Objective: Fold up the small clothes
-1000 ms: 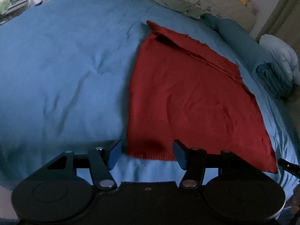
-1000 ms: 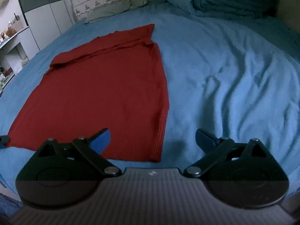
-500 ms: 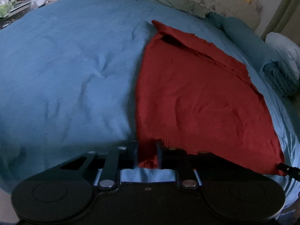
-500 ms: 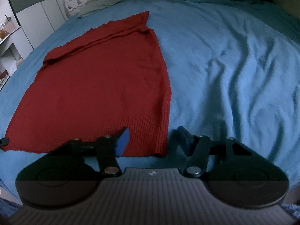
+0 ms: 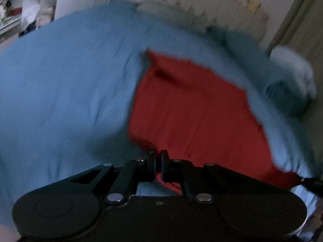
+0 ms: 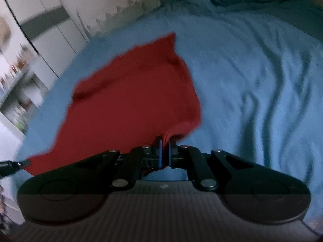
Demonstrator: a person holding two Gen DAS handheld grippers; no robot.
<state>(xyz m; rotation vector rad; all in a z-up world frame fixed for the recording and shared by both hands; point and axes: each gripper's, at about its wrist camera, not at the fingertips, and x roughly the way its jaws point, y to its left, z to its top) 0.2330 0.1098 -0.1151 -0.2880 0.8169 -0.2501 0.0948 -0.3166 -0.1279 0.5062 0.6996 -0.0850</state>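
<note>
A red knit garment [image 5: 191, 117] lies spread on a blue bedspread [image 5: 60, 92]. My left gripper [image 5: 158, 155] is shut on the garment's near left hem corner, and red knit shows between its fingers. In the right wrist view the same garment [image 6: 129, 100] reaches away to the left. My right gripper [image 6: 165, 141] is shut on its near right hem corner, which bunches up at the fingertips. Both views are blurred by motion. The tip of each gripper shows at the edge of the other's view.
The blue bedspread [image 6: 252, 80] is wrinkled to the right of the garment. A rolled blue blanket and a white pillow [image 5: 290, 70] lie at the bed's far right. A headboard [image 5: 201, 10] stands behind. A white wardrobe and shelves [image 6: 30, 40] stand left of the bed.
Both grippers closed on the near hem corners of the garment. The hem has lifted off the bed and both cameras have moved up and forward, blurring the views.
</note>
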